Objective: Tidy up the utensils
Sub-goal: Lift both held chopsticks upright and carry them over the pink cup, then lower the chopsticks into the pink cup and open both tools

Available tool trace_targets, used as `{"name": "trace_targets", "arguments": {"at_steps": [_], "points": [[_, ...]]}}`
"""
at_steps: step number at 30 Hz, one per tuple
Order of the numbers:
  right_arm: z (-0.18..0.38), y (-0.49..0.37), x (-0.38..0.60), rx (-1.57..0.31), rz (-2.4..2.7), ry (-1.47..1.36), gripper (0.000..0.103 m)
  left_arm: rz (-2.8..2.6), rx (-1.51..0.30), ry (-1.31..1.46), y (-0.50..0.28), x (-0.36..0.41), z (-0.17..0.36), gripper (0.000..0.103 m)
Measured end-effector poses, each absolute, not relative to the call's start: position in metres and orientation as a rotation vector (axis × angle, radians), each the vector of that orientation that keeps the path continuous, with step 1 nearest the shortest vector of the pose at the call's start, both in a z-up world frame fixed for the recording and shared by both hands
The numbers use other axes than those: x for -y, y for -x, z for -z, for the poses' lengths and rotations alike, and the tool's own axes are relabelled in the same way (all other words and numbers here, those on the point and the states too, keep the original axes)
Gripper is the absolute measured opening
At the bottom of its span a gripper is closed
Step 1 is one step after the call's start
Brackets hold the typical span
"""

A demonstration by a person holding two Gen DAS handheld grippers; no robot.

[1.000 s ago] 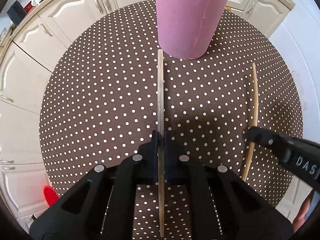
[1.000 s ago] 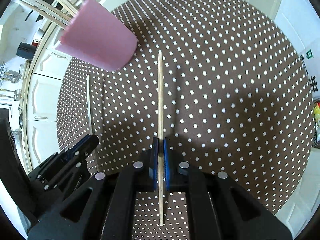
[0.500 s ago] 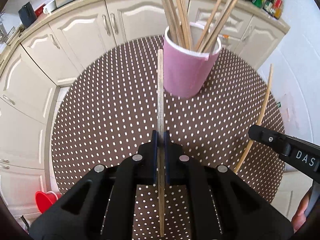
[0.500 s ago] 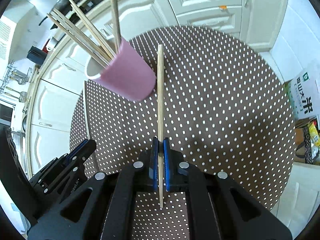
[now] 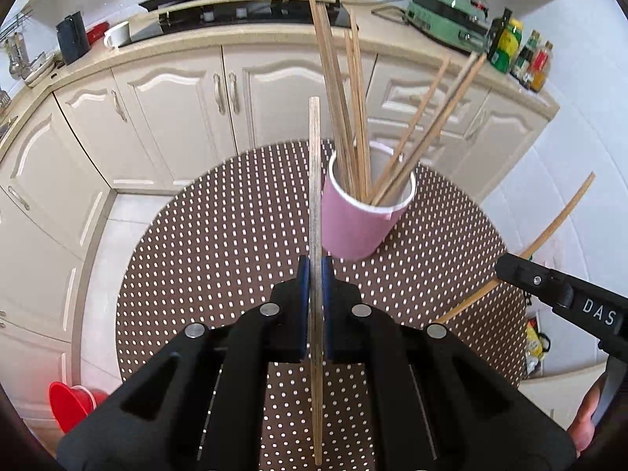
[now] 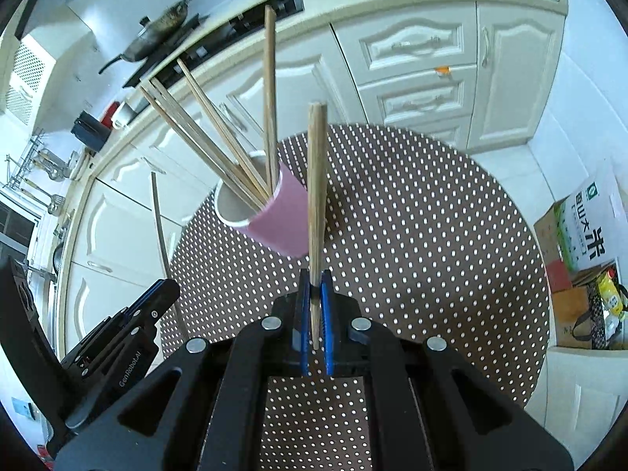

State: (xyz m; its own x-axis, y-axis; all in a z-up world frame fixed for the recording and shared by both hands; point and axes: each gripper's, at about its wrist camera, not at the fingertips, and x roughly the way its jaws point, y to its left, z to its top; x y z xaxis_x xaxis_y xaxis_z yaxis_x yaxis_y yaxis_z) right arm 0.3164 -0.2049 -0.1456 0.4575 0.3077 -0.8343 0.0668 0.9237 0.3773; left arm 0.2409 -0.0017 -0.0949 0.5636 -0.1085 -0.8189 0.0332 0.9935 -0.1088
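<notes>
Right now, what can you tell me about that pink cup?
The pink cup is a plain cylinder, pink outside and white inside, seemingly paper, with a seam down one side. It stands upright on the dotted table, mouth open, holding a bunch of wooden sticks that lean on its rim and fan outward. Neither gripper touches it; each holds its own stick short of it.

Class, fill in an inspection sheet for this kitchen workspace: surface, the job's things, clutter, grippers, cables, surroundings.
Surface: round table with brown, white-dotted cloth.
Job's things: pink cup upright on the table, several chopsticks standing in it.
Clutter: nothing seen on the table.
Grippers: left gripper has jaws shut on a chopstick; right gripper has jaws shut on another chopstick; both are above the table.
Cables: nothing seen.
Surroundings: cream cabinets, wok on the hob, red bowl on the floor, boxes.
</notes>
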Motion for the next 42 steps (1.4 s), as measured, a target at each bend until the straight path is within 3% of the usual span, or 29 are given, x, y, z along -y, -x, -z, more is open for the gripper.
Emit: {"name": "trace_targets", "arguments": {"at_steps": [25,42], "points": [[0.059,-0.341,0.205,-0.853,-0.202,-0.344,0.004,0.080,-0.699,0.187,-0.279,-0.007,0.002,0.007],[0.070,-0.386,0.200,-0.887,-0.201,-0.322,0.004,0.119,-0.639,0.189,-0.343,0.017,-0.004,0.007]]}}
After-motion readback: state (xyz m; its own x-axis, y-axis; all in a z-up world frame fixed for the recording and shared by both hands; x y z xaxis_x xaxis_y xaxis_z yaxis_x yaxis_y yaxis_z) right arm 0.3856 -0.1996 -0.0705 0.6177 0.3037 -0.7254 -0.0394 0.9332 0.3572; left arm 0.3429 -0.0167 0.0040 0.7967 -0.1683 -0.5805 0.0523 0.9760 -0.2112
